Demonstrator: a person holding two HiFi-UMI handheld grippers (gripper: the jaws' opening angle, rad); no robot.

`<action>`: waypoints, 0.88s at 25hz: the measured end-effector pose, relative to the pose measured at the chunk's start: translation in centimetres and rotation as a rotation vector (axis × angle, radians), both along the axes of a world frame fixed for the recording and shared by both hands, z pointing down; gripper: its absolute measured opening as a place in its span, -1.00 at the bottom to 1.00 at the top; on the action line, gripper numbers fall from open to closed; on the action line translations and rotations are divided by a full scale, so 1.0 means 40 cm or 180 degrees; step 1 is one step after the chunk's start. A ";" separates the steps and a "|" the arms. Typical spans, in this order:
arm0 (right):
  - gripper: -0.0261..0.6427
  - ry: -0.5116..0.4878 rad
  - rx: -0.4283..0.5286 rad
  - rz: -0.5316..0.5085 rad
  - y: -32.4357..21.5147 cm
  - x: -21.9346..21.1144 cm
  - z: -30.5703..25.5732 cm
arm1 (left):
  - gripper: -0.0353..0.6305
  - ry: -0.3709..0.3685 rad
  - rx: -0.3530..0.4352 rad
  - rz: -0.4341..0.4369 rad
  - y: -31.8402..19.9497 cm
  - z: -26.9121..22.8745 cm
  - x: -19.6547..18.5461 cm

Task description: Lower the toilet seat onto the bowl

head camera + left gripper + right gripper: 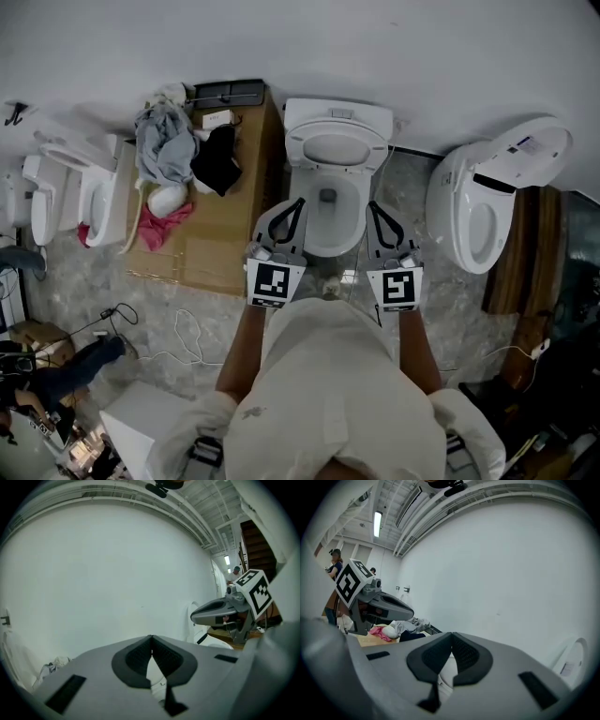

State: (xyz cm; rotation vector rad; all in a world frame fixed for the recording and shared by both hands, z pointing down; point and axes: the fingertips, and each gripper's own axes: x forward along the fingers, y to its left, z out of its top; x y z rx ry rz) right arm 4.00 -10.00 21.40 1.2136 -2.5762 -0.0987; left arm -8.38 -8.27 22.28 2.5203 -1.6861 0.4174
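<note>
In the head view a white toilet (330, 178) stands against the wall straight ahead. Its seat (336, 148) is raised and leans back toward the tank, above the open bowl (328, 220). My left gripper (298, 202) hovers at the bowl's left rim, and my right gripper (373, 205) at its right rim. Both are shut with nothing between the jaws. The left gripper view shows the left gripper's closed pads (140, 660) facing the white wall, with the right gripper (224, 611) alongside. The right gripper view shows the right gripper's pads (464, 656) closed and the left gripper (379, 603) beside.
A cardboard sheet (220, 248) with a pile of clothes (173, 150) lies left of the toilet. A second toilet (80, 192) stands at far left, a third (492, 192) at right. Cables (178, 328) trail over the floor. A white box (141, 417) sits at lower left.
</note>
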 end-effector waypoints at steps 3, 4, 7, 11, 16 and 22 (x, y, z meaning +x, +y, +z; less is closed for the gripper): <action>-0.89 0.0084 -0.0039 0.0058 -0.050 -0.019 0.028 | -0.85 0.0032 -0.0058 0.0070 -0.051 0.032 -0.020; -0.89 0.0126 -0.0051 0.0077 -0.068 -0.025 0.037 | -0.85 0.0039 -0.0080 0.0093 -0.068 0.043 -0.026; -0.89 0.0264 -0.0058 0.0116 -0.120 -0.044 0.066 | -0.85 0.0057 -0.0140 0.0138 -0.116 0.076 -0.046; -0.89 0.0386 -0.0108 0.0130 -0.178 -0.067 0.105 | -0.85 0.0072 -0.0223 0.0189 -0.169 0.119 -0.060; -0.89 0.0572 -0.0171 0.0164 -0.243 -0.086 0.156 | -0.85 0.0041 -0.0324 0.0257 -0.231 0.170 -0.071; -0.88 0.0649 -0.0270 0.0220 -0.310 -0.088 0.233 | -0.85 0.0002 -0.0383 0.0314 -0.296 0.222 -0.067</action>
